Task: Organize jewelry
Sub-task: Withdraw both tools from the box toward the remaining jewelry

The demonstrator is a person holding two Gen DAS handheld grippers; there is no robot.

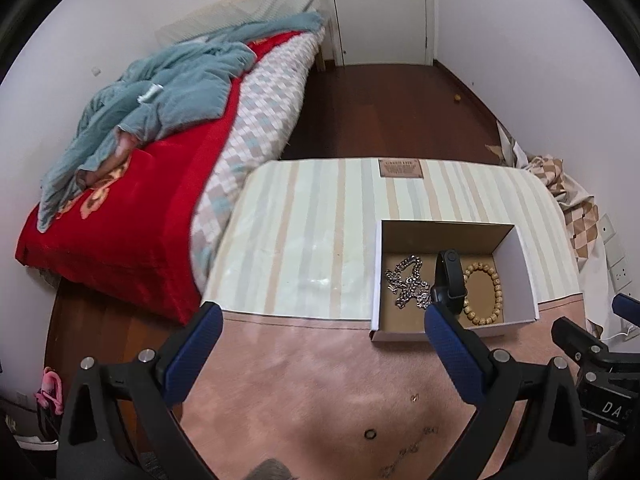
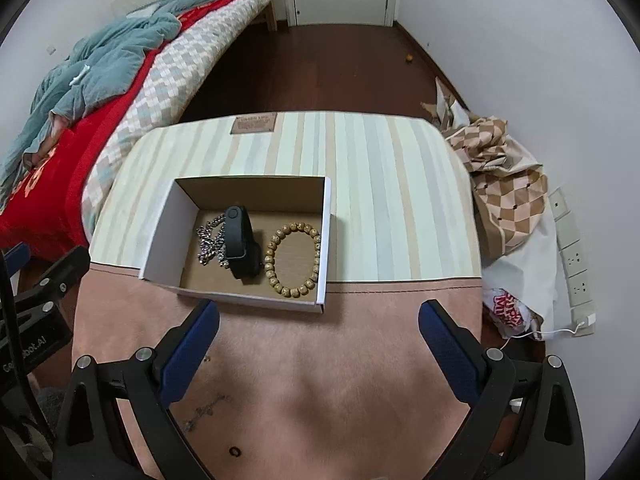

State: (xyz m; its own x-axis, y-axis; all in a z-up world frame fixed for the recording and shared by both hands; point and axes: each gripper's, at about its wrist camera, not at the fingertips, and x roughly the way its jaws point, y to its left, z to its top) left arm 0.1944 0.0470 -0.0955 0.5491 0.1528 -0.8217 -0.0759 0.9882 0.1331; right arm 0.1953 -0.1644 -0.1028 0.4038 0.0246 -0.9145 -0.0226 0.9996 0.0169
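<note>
An open cardboard box [image 1: 516, 256] [image 2: 160, 236] stands on a cloth-covered table. Inside lie a silver chain [image 1: 408, 282] [image 2: 210, 238], a black wristband [image 1: 450, 276] [image 2: 240, 240] and a wooden bead bracelet [image 1: 484, 294] [image 2: 294, 258]. My left gripper [image 1: 322, 316] is open and empty, held above the pink cloth to the left of the box. My right gripper [image 2: 320, 312] is open and empty, just in front of the box. A small dark ring [image 1: 370, 433] [image 2: 234, 450] and a thin chain [image 1: 404, 454] [image 2: 204, 410] lie on the pink cloth near me.
The table [image 1: 312, 232] [image 2: 384, 184] has a striped far half and pink near half. A bed [image 1: 128, 216] [image 2: 60, 136] with a red blanket stands to the left. Bags and cloth [image 2: 504, 184] lie on the right by wall sockets. A door [image 1: 380, 8] is at the back.
</note>
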